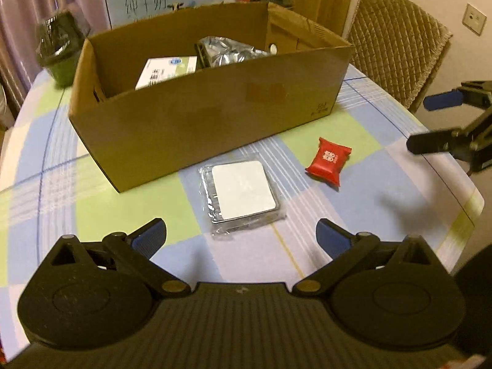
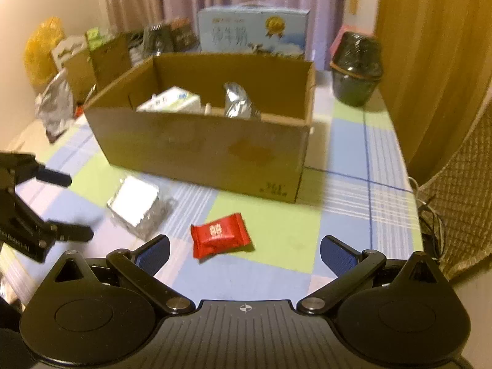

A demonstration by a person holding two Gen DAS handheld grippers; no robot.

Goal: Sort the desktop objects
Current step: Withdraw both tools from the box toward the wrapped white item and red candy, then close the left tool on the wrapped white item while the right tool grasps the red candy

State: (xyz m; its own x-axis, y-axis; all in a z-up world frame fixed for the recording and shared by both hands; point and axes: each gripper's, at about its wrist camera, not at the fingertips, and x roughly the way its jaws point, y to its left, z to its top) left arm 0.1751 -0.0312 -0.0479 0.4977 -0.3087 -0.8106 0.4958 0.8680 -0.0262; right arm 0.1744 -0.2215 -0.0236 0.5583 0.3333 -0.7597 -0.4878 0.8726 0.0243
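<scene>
An open cardboard box (image 1: 209,113) stands on the checked tablecloth; it also shows in the right wrist view (image 2: 203,150). Inside lie a white carton (image 1: 167,70) and a silver foil bag (image 1: 227,50). In front of it lie a white square device in clear plastic wrap (image 1: 243,195), seen too in the right wrist view (image 2: 135,207), and a red candy packet (image 1: 329,161) (image 2: 220,235). My left gripper (image 1: 241,236) is open and empty, just short of the wrapped device. My right gripper (image 2: 244,253) is open and empty, just short of the red packet.
A blue milk carton case (image 2: 252,32) stands behind the box. A small dark bin (image 2: 356,67) sits at the table's back right, a padded chair (image 1: 396,43) beside the table. Bags and boxes (image 2: 61,70) crowd the far left. The table edge curves close on the right.
</scene>
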